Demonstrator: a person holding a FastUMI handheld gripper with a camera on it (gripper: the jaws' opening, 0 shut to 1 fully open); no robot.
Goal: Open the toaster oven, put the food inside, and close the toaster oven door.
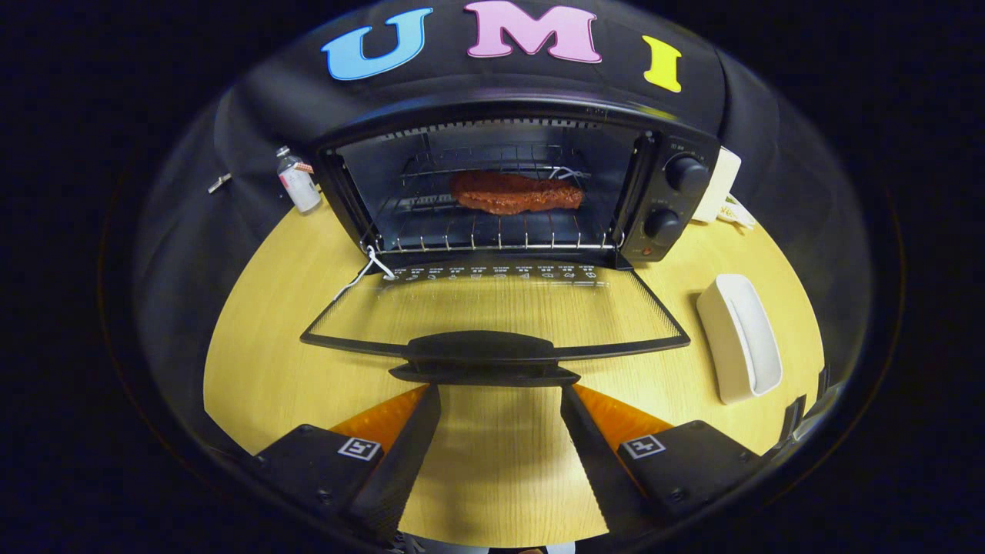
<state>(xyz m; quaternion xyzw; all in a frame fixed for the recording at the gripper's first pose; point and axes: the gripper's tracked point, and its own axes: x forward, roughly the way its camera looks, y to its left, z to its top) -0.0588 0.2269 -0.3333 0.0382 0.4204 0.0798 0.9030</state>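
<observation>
Pale wood tabletop (pixel 254 369) filling the lower frame, seen between two fingers spread wide apart, holding nothing. Gripper (pixel 500 396) at bottom centre, fingertips just short of the door handle (pixel 485 358), not touching it. Just above, the glass door (pixel 492 308) of the toaster oven (pixel 508 185), dropped flat and fully open toward the fingers. Beyond the door, mid-frame, the dark oven cavity with a wire rack (pixel 492 231); a reddish-brown slab of food (pixel 514 192) already lying on that rack, well inside. Two round knobs (pixel 676 200) on the oven's right panel. At right, a white oblong dish (pixel 739 338) on the table; at upper left, a small bottle (pixel 297 181) beside the oven.

Step in hand, by the look of it: closing the door. Best done by sliding under or against the middle of the handle, lifting in an arc about the hinge, staying centred to avoid twisting the door, and pressing until flush.
</observation>
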